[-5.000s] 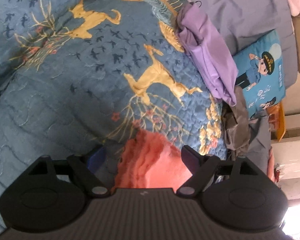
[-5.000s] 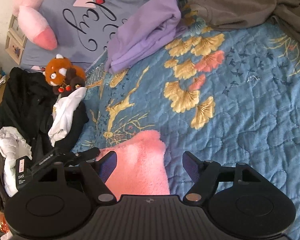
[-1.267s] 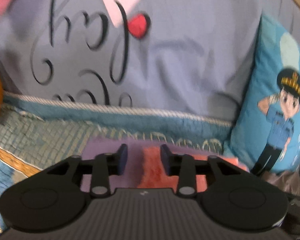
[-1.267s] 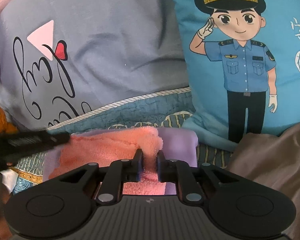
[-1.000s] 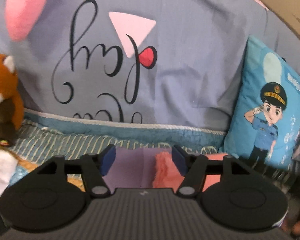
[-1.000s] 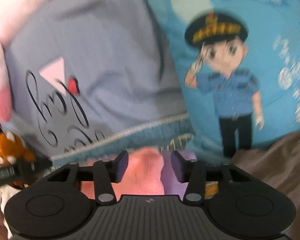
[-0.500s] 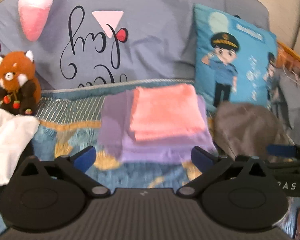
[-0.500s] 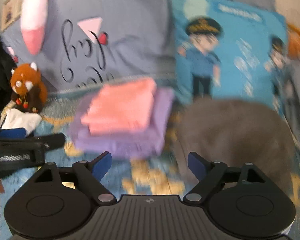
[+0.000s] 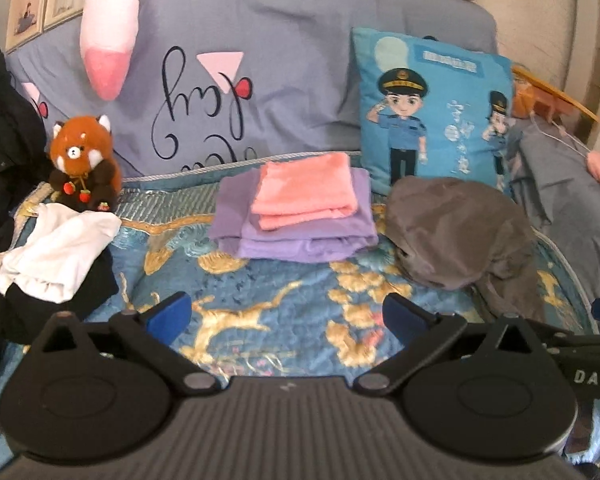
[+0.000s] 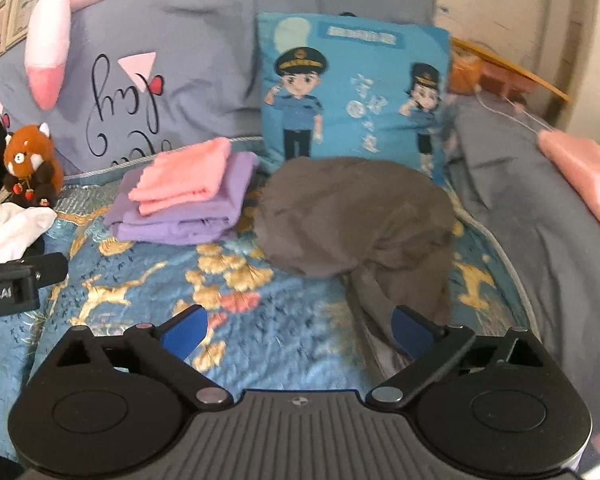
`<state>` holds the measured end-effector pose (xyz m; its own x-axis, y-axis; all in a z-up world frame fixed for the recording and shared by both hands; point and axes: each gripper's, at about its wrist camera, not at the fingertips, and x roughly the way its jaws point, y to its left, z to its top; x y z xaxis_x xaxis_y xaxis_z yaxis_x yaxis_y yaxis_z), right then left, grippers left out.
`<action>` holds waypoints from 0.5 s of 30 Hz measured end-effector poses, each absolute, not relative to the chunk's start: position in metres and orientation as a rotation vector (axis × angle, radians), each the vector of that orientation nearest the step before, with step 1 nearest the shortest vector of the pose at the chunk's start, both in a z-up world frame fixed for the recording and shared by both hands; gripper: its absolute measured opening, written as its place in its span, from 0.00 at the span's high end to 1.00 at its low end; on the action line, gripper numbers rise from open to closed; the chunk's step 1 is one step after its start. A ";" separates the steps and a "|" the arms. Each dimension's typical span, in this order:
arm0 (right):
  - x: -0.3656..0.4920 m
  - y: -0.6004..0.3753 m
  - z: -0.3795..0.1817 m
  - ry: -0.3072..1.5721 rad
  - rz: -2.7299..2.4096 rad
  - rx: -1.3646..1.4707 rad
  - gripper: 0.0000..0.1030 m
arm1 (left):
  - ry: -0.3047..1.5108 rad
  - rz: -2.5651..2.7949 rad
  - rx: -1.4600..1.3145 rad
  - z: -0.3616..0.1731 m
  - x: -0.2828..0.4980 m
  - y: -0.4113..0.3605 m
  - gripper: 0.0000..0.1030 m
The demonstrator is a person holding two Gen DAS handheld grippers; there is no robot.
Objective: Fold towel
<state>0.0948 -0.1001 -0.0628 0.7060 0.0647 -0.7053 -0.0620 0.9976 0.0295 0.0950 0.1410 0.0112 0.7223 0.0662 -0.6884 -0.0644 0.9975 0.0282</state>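
Observation:
A folded pink towel [image 9: 306,190] [image 10: 184,176] lies on top of a folded purple cloth [image 9: 300,236] [image 10: 184,216] near the head of the bed. My left gripper [image 9: 286,316] is open and empty, well back from the stack over the blue quilt [image 9: 260,292]. In the right wrist view my right gripper [image 10: 298,330] is also open and holds nothing, with the stack far ahead to its left. Part of the left gripper's body [image 10: 16,280] shows at the left edge of that view.
A crumpled grey-brown garment [image 9: 460,232] [image 10: 356,220] lies right of the stack. Behind stand a blue cartoon pillow [image 9: 432,108] [image 10: 352,88] and a grey lettered pillow [image 9: 228,80]. A red panda toy [image 9: 82,160] and white cloth [image 9: 56,248] sit at left.
Both grippers let go of the pink towel on the purple cloth, opened wide and drew back from the stack. The right view has swung towards the grey-brown garment.

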 end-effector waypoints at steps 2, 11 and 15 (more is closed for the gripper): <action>0.081 -0.105 -0.065 0.780 0.054 0.002 0.03 | 0.759 0.068 0.000 0.013 0.082 0.132 0.00; 0.044 -0.131 -0.085 0.814 -0.063 0.006 0.03 | 0.771 0.024 0.018 0.007 0.049 0.091 0.00; 0.039 -0.141 -0.091 0.804 -0.098 0.001 0.03 | 0.785 -0.023 0.011 -0.003 0.051 0.081 0.00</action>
<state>0.0389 -0.1412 -0.0906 0.6895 -0.0869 -0.7191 0.0879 0.9955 -0.0361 0.0509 0.0809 -0.0026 0.7070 -0.0170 -0.7070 0.0249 0.9997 0.0009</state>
